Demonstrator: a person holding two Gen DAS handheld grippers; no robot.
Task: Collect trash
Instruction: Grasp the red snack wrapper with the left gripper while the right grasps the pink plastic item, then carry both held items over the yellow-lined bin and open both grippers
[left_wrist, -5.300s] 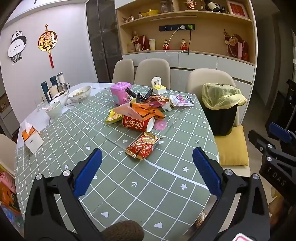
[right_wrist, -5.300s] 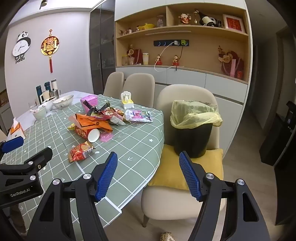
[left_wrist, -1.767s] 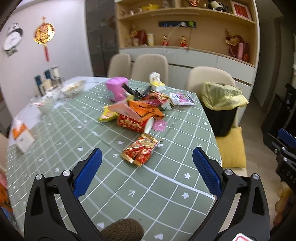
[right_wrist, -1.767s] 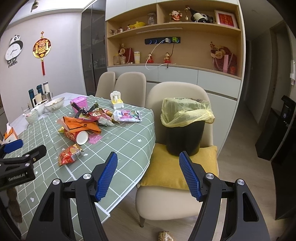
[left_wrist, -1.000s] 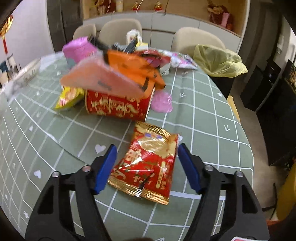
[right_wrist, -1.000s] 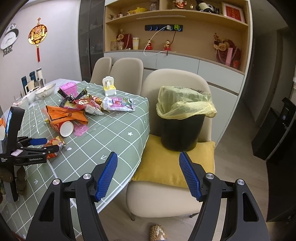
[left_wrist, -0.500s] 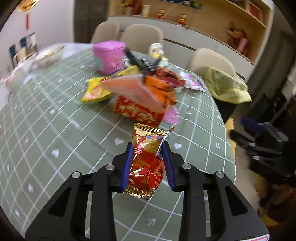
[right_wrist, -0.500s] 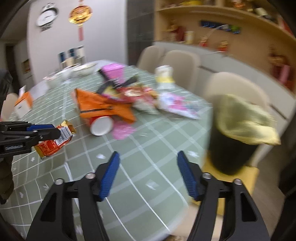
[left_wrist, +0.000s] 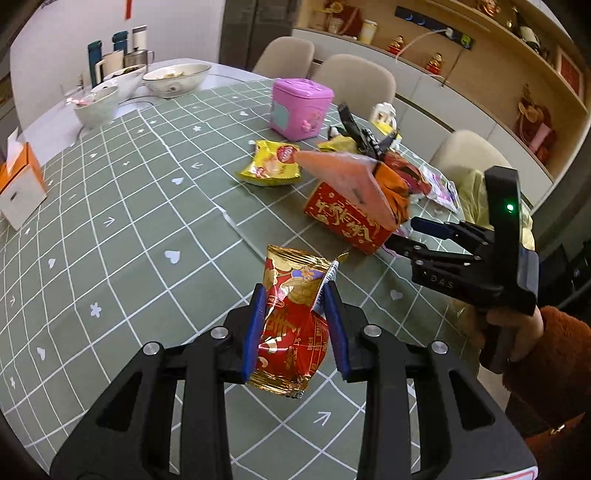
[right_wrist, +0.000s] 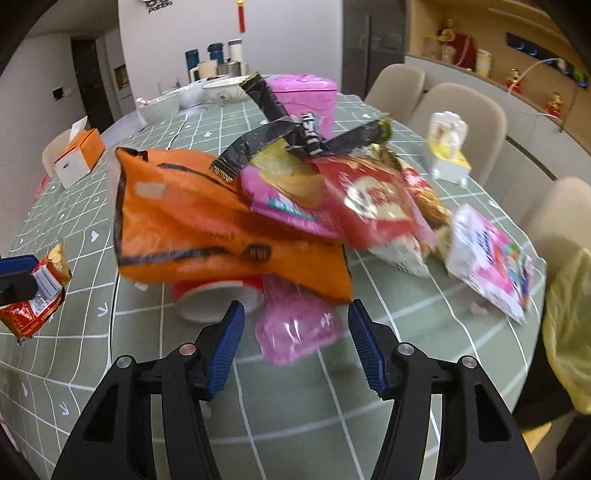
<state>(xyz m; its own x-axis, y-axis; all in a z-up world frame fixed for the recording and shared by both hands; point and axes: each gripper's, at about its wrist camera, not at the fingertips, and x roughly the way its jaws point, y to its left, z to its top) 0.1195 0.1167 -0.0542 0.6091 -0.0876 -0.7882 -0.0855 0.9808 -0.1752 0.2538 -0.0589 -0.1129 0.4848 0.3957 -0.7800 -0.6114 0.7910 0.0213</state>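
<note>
My left gripper (left_wrist: 295, 332) is shut on a red and gold snack packet (left_wrist: 293, 314) and holds it above the green tablecloth (left_wrist: 147, 236); the packet also shows at the left edge of the right wrist view (right_wrist: 37, 291). My right gripper (right_wrist: 295, 347) is open, its blue pads either side of a crumpled pink wrapper (right_wrist: 295, 325) lying in front of the trash pile. The pile holds an orange bag (right_wrist: 207, 229), a tipped red paper cup (left_wrist: 347, 218), a red packet (right_wrist: 373, 199) and black wrappers (right_wrist: 291, 136). The yellow-lined bin (right_wrist: 569, 332) is at the right edge.
A pink box (left_wrist: 299, 107), a yellow snack packet (left_wrist: 269, 166), white bowls (left_wrist: 173, 77), an orange tissue box (left_wrist: 18, 184) and a small yellow and white holder (right_wrist: 448, 147) stand on the table. Beige chairs (right_wrist: 461, 110) ring the far side.
My left gripper closed on the red and gold packet and lifted it off the table. My right gripper swung from the bin over to the pile and now straddles the pink wrapper.
</note>
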